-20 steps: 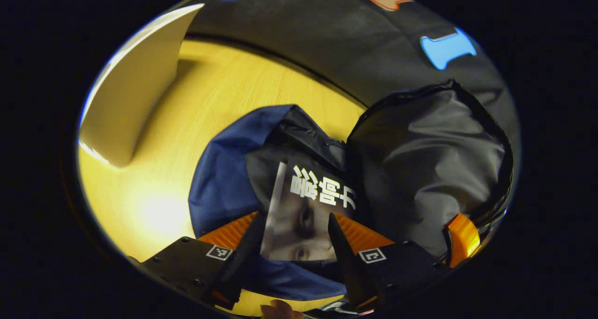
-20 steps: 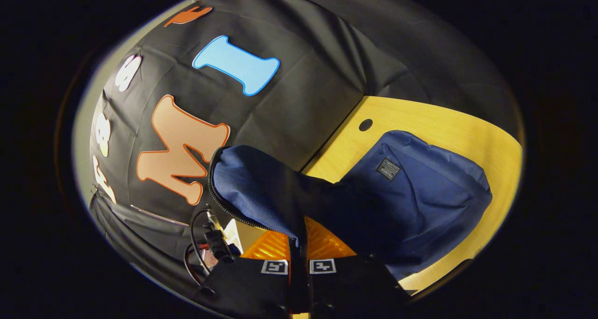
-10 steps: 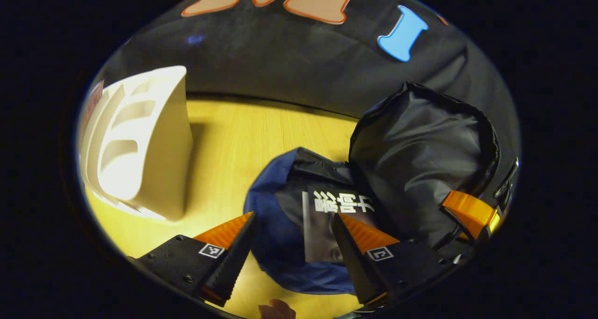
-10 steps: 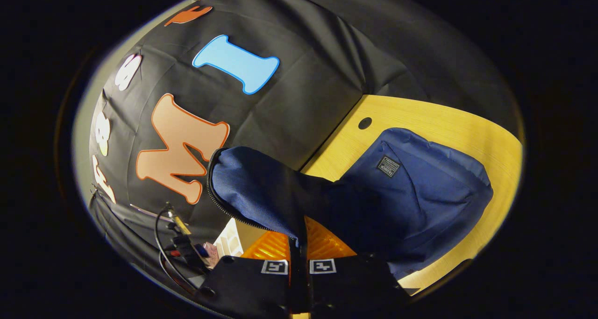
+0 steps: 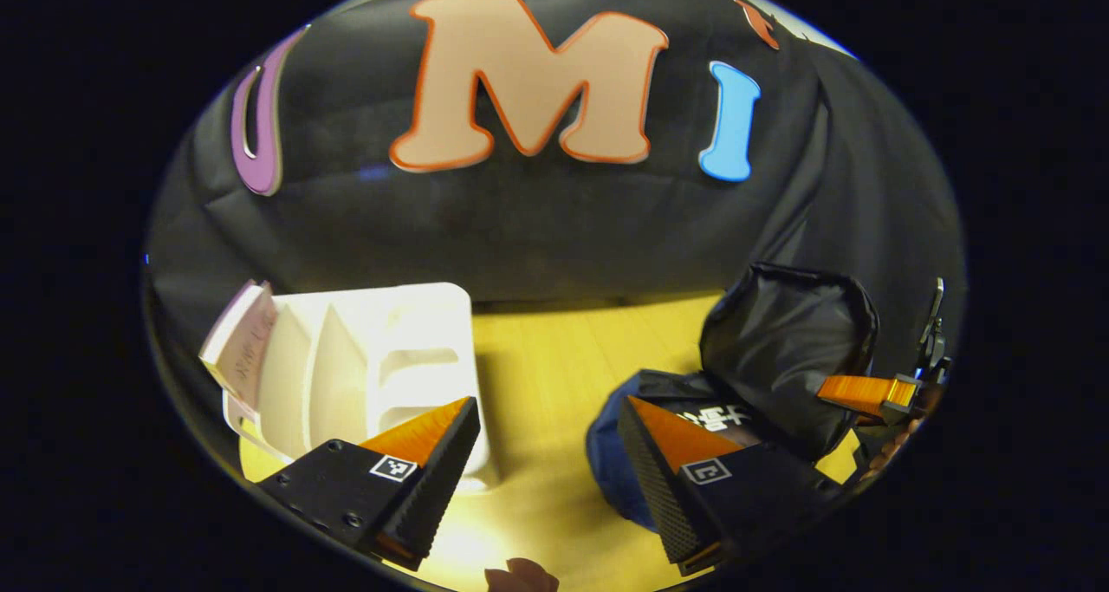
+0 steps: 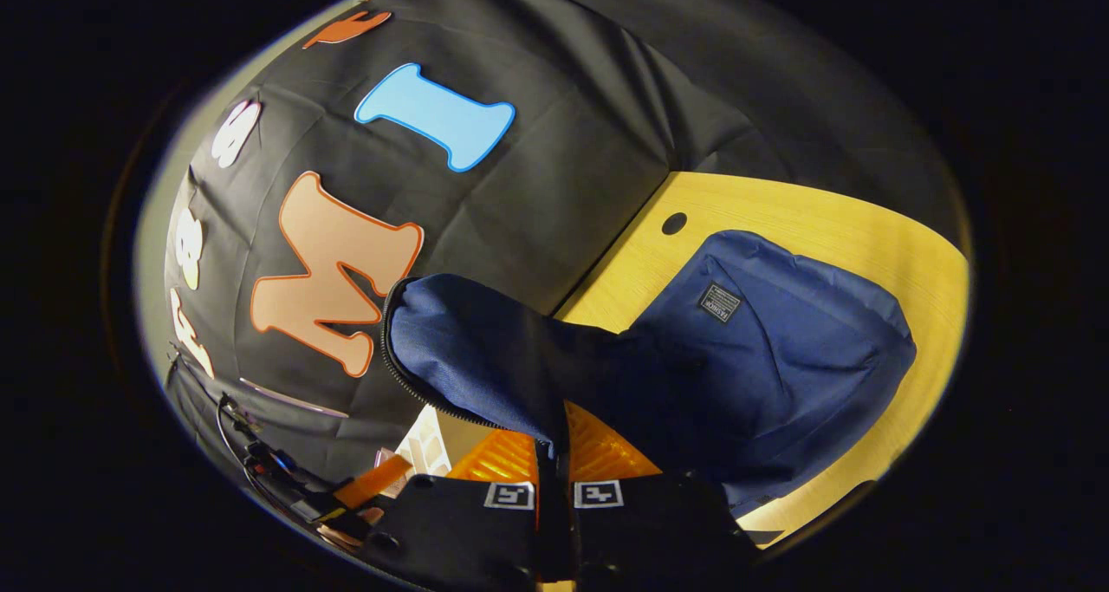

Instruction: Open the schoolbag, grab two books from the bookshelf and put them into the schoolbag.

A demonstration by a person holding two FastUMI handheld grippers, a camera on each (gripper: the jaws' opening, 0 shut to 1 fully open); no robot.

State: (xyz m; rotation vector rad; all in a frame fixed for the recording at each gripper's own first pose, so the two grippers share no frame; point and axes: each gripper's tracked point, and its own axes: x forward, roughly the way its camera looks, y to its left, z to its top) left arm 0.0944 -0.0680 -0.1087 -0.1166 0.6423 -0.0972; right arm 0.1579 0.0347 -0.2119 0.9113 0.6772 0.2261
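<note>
The left gripper is held released above the yellow wooden table, between the white plastic bookshelf and the blue fabric schoolbag. The bag's flap is clenched by the right gripper.

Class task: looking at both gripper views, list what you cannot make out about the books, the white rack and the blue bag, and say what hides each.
- Dark-covered book in the open blue fabric schoolbag: mostly hidden in the left gripper view by the left claw finger and the bag's black lining.
- Pink-edged book in the white plastic bookshelf: cover blurred, partly behind the rack wall.
- Bag interior, right gripper view: hidden by the flap that the right claw pinches.
</note>
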